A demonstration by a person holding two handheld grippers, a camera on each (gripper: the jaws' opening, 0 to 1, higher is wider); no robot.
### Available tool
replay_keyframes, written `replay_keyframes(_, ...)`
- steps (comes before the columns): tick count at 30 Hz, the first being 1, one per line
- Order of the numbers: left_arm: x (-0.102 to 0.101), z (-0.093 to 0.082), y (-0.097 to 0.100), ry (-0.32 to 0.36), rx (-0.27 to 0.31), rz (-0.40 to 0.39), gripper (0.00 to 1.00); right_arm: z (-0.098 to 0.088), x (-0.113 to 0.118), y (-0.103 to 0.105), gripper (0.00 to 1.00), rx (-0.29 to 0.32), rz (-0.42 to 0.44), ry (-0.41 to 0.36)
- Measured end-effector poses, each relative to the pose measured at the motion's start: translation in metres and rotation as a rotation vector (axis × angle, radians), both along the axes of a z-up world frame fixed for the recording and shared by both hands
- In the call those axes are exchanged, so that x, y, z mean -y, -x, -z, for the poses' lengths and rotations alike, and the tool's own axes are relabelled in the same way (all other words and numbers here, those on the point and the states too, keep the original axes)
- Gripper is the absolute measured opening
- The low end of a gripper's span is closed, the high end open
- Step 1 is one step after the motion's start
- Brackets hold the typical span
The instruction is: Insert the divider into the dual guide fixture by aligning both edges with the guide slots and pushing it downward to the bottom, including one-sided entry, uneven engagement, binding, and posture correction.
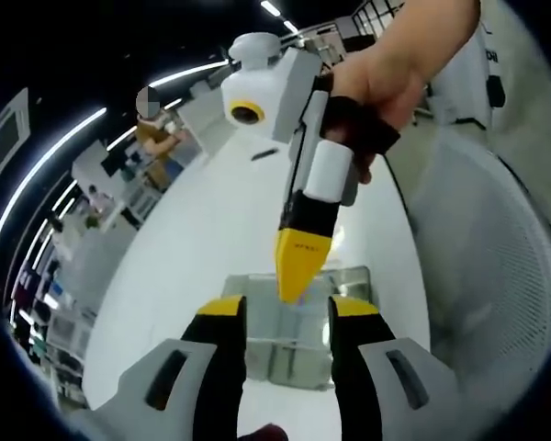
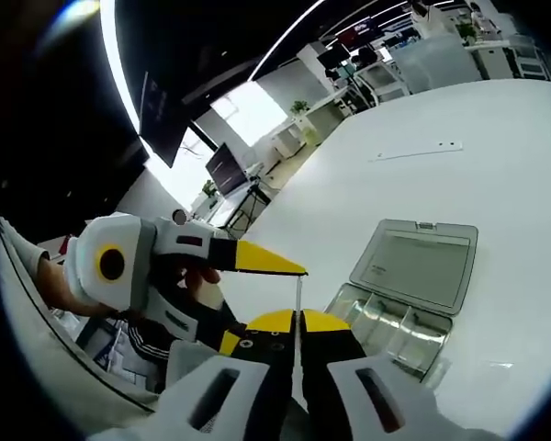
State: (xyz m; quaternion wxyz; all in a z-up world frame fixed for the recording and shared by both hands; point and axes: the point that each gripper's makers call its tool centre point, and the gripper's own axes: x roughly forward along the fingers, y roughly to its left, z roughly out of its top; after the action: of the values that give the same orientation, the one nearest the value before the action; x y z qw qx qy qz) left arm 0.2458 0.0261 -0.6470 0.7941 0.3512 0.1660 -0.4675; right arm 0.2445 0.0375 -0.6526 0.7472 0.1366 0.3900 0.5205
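A clear plastic box with guide slots lies on the white table, its hinged lid open behind it. My right gripper is shut on a thin clear divider, seen edge-on above the yellow jaw tips, to the left of the box. In the left gripper view a hand holds the right gripper pointing down at the box. My left gripper stands open in front of the box with nothing between its jaws. From the right gripper view the left gripper comes in from the left.
A white mesh chair stands close to the table's edge. Desks with monitors and shelves lie beyond the table. A person is working far off.
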Motion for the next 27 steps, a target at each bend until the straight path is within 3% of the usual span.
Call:
replay_keyframes(14,-0.009,-0.006,-0.002,0.055,-0.05,-0.016,0.32,0.0,0.002,-0.001,0.0,0.075,-0.049,0.013)
replay_keyframes(27,-0.013,-0.009,0.002,0.073,-0.148,0.021,0.22,0.0,0.002,0.009,0.0,0.206,-0.181,0.055)
